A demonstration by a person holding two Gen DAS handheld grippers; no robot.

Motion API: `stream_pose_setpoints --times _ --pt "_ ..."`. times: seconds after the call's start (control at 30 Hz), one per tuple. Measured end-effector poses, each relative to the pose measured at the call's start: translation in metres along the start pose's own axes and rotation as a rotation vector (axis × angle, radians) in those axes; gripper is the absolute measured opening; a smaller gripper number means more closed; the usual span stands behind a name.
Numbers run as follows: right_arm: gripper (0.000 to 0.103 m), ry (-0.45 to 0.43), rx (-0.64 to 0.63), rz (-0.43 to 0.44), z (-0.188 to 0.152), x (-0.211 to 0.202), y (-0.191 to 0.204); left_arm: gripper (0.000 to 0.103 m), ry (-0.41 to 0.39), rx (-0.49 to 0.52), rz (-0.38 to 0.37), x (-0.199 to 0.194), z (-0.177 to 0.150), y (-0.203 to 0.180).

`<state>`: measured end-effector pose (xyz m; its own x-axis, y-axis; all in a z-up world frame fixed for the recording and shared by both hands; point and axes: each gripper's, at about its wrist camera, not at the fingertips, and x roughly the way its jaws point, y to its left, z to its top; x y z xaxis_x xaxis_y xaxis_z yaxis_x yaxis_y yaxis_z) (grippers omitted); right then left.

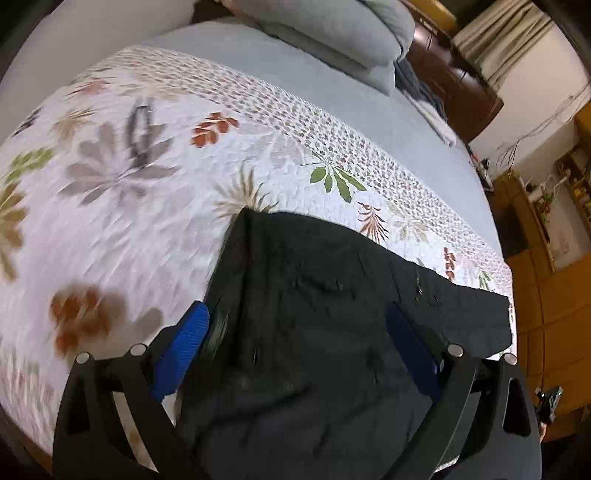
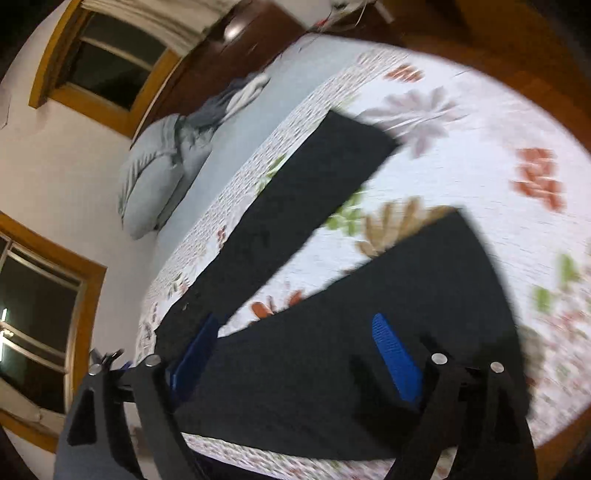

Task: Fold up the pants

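Black pants [image 1: 314,273] lie flat on a white floral quilt [image 1: 122,206] that covers the bed. In the left wrist view my left gripper [image 1: 295,308] hangs over the wide upper part of the pants. Its blue pads [image 1: 183,347] stand far apart and open, pressing on nothing. In the right wrist view the two legs spread in a V, the far leg [image 2: 314,184] apart from the near leg [image 2: 406,280]. My right gripper [image 2: 295,319] is open above the near leg, with no cloth pinched. Motion blurs both views.
Grey pillows [image 1: 343,33] and crumpled grey cloth [image 2: 221,103] lie at the head of the bed, by a dark wooden headboard [image 1: 458,85]. Wood floor [image 1: 554,295] and shelves lie beyond the bed's edge. Wood-framed windows [image 2: 96,66] line the wall.
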<state>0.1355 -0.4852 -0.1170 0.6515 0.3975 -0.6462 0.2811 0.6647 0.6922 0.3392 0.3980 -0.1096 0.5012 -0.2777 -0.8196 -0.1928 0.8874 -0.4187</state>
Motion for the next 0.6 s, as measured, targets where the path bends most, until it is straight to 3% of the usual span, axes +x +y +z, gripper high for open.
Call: stream_pose_setpoints --times 0.2,0.33,0.4,0.43,0.6 --pt "0.087 0.09 -0.027 -0.061 0.033 0.067 0.024 0.096 0.094 0.038 0.057 0.078 0.044 0.012" --pt "0.087 0.12 -0.06 -0.085 0.054 0.101 0.035 0.094 0.143 0.06 0.044 0.119 0.061 0.023" --pt "0.087 0.134 -0.076 -0.086 0.067 0.116 0.042 0.088 0.176 0.082 0.038 0.133 0.063 0.027" --pt "0.087 0.136 -0.079 -0.081 0.075 0.121 0.044 0.072 0.201 0.094 0.03 0.139 0.063 0.028" --pt "0.087 0.111 -0.083 -0.067 0.134 0.135 0.042 0.066 0.213 0.12 -0.011 0.15 0.067 0.037"
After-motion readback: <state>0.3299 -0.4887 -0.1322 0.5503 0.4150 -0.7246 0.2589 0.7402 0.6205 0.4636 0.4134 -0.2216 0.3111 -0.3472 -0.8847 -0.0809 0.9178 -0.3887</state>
